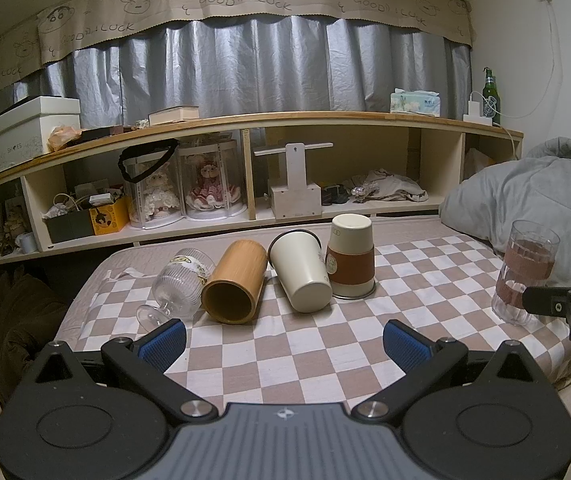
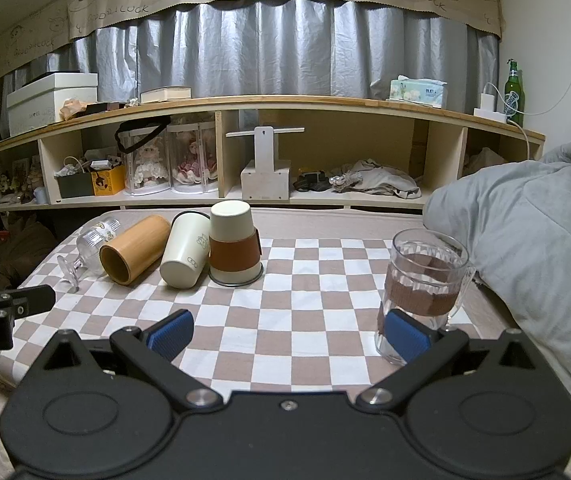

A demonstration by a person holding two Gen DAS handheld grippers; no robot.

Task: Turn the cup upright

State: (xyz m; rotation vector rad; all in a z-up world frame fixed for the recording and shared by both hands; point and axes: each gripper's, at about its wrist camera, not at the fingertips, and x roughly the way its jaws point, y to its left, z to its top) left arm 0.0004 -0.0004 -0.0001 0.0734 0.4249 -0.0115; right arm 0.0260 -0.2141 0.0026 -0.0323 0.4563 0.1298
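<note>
Right tool (image 2: 289,334) (agape) beside glass mug (image 2: 425,280)

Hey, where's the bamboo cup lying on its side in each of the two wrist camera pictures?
Left wrist view: the bamboo cup lies left of centre, open mouth toward the camera, between the ribbed glass goblet and the tipped cream cup.
Right wrist view: the bamboo cup lies far left on the cloth, between the same two neighbours.
Shared landmark: the upside-down cream cup with a brown sleeve, standing right of the tipped cups.
</note>
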